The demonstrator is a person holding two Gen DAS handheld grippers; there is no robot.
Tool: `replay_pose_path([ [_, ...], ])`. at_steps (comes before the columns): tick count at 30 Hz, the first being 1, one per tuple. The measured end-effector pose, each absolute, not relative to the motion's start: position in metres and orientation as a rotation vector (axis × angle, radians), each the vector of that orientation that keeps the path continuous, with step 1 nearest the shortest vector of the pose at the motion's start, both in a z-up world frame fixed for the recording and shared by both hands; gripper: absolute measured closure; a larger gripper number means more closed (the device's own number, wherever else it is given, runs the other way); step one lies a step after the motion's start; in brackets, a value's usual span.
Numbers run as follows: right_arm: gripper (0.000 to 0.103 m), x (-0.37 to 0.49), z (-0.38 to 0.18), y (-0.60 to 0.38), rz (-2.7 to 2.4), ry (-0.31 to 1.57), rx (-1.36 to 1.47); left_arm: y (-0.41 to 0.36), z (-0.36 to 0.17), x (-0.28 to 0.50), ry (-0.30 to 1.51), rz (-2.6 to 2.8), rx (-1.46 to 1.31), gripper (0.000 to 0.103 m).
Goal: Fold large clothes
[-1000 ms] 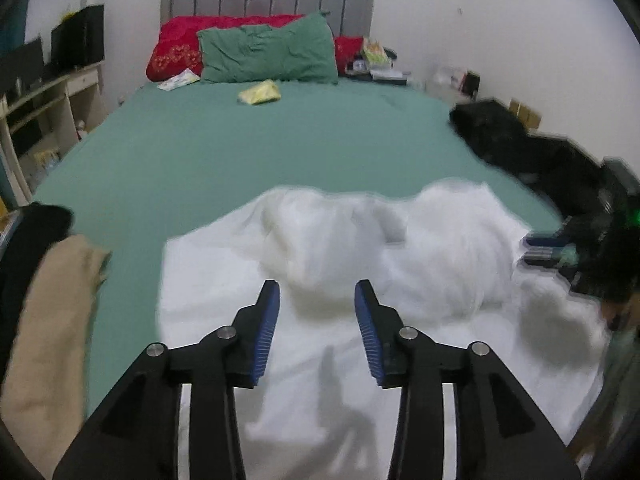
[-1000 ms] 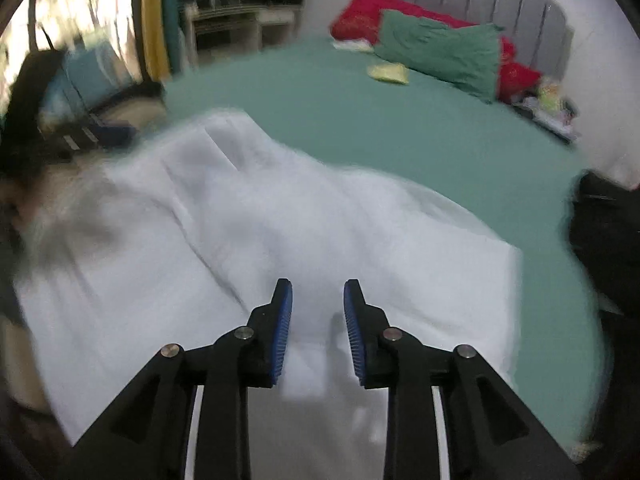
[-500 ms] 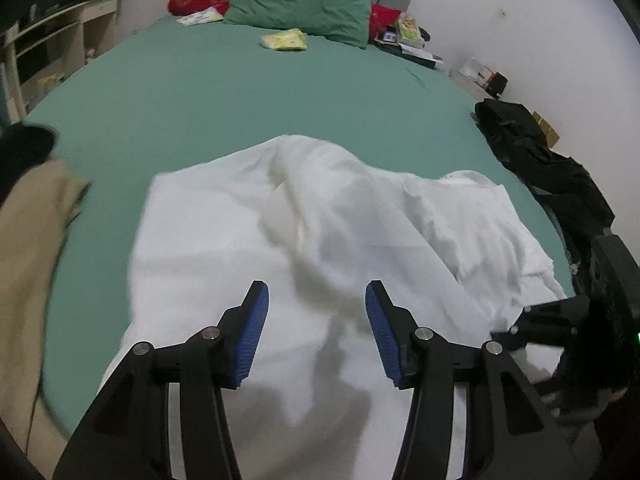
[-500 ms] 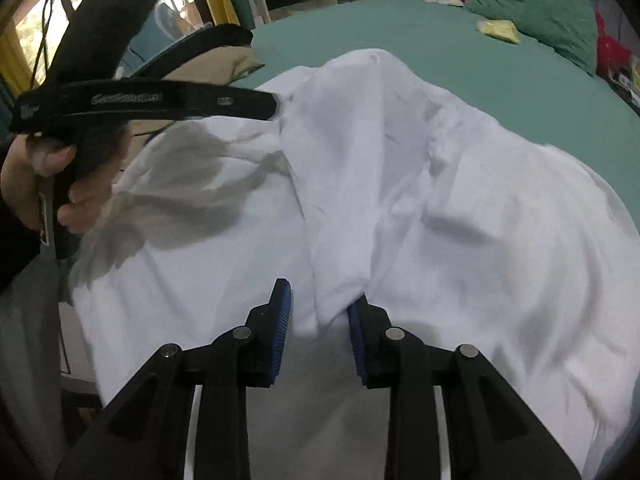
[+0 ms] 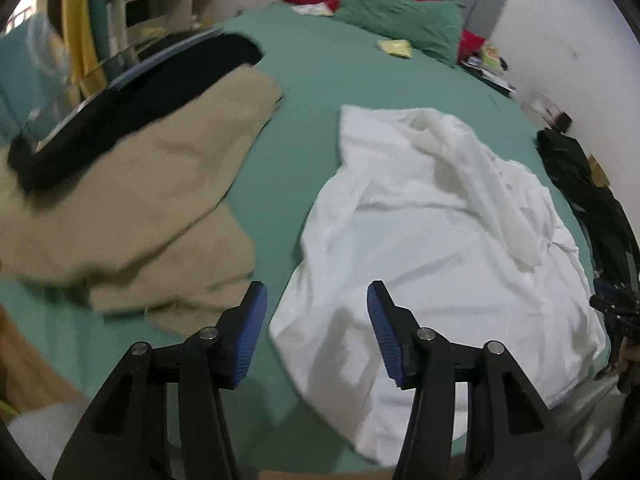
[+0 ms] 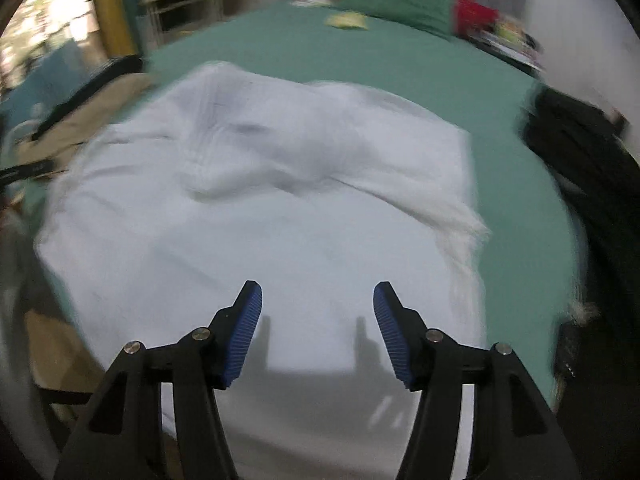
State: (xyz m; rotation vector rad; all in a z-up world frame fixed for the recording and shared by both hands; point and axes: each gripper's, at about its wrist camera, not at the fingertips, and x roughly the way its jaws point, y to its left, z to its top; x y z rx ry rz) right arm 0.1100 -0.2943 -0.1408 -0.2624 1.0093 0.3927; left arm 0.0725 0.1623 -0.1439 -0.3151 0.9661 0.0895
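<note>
**White garment still rumpled on the bed, both claws empty**

The white garment (image 5: 432, 232) lies spread over the near part of the bed (image 5: 320, 80), on its green sheet. It is not folded in any tidy sense: a thick ridge of bunched cloth runs across its far half, and its near edge hangs toward the foot of the bed. Judging by this, the folding is at an early stage. The cloth needs smoothing flat, and every neat fold is yet to be made.

The left claw (image 5: 316, 334) stands wide apart and holds nothing; it hovers over the garment's near left corner, with bare sheet under its left finger. The right claw (image 6: 318, 330) is also spread wide and empty, poised above the flat near part of the garment (image 6: 256, 208), its shadow falling on the cloth.

The left view alone shows a tan garment (image 5: 132, 200) lying well to the left with a black garment (image 5: 132, 104) over its far edge, and the white garment's left border in sharp detail. The right view is blurred, yet it alone shows the garment's whole right edge and corner and more of the dark heap (image 6: 576, 160) beside the bed on the right. Both views show the green pillow (image 5: 396, 28) at the head.
</note>
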Motion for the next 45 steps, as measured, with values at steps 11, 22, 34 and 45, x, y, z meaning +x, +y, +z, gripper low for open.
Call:
replay_pose_path([
  [11,0.045,0.097,-0.183,-0.411,0.115,1.203,-0.041,0.126,-0.173,0.076,1.047,0.022,-0.284,0.04],
  [22,0.044,0.087,-0.194,-0.413,0.181,1.281,0.089,0.11,-0.188,0.071,1.156,0.071,-0.084,0.063],
  [34,0.099,0.055,-0.165,-0.404,0.247,1.211,0.084,0.141,-0.141,0.024,1.026,0.117,-0.221,0.099],
  [45,0.099,0.014,-0.113,-0.434,0.243,1.116,0.129,0.146,-0.082,-0.016,0.906,0.098,-0.244,0.099],
])
